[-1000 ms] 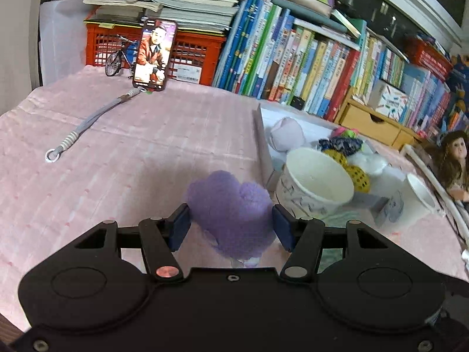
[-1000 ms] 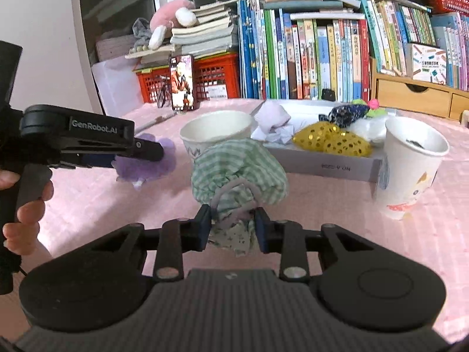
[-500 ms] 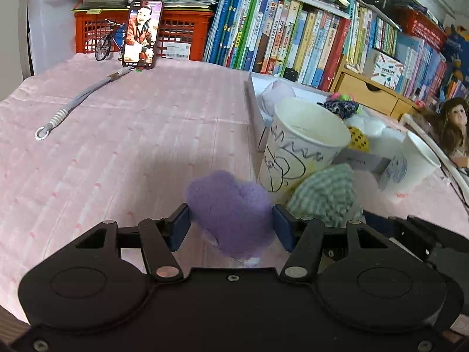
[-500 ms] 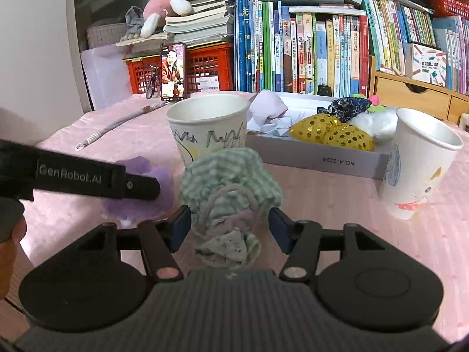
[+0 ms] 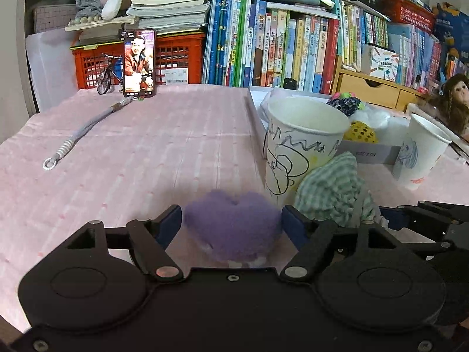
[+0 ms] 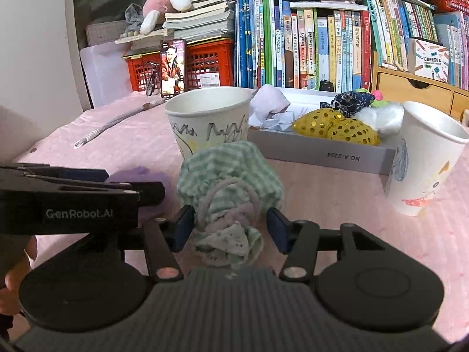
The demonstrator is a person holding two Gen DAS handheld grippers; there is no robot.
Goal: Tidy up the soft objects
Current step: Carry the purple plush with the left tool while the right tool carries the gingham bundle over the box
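Presently left tongs (image 5: 231, 226) sit parted around the purple plush heart (image 5: 231, 234) on the table (image 5: 146, 161); right tongs (image 6: 230, 228) parted around the green checked cloth bundle (image 6: 230, 182), just before the paper cup (image 6: 209, 120).

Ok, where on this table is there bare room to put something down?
Bare pink cloth runs between the cord and the near cup, back to the phone. A smaller patch lies between the two cups. The box is full.
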